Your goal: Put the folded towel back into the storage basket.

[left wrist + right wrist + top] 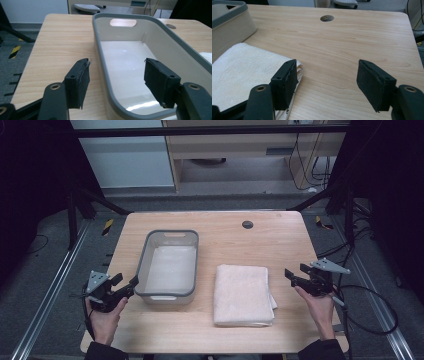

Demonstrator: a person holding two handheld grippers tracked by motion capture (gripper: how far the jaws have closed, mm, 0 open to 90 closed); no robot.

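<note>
**A:** Pale wood, with a fine straight grain, forms the table (220, 245); a small dark round cable hole (247, 224) is set near its far edge. What lies on it?

**B:** Two things. A rectangular plastic basin (144, 257) with rounded corners, a grey rim and smooth, glossy off-white walls stands left of centre; an oval handle slot is cut into each short end. A cream towel (242, 294), folded into a thick rectangle with a soft looped pile, lies flat just to the right of the basin, apart from it.

**A:** Where are the grippers?

**B:** The left gripper (125, 285) is held at the near left corner of the basin, its tips just beside the rim. In the left gripper view its black jaws stand spread, one over bare table outside the wall, the other over the basin's inside, so the grey rim runs between them; the pads press on nothing. The right gripper (297, 274) is held to the right of the towel, near its far right corner. In the right gripper view its jaws are likewise spread, one above the towel's edge (298, 72), the other over bare wood, nothing pinched.

**A:** Anything in the way?

**B:** Only the basin wall itself, between the left jaws. Dark frame bars, floor rails and trailing cables surround the table.
</note>
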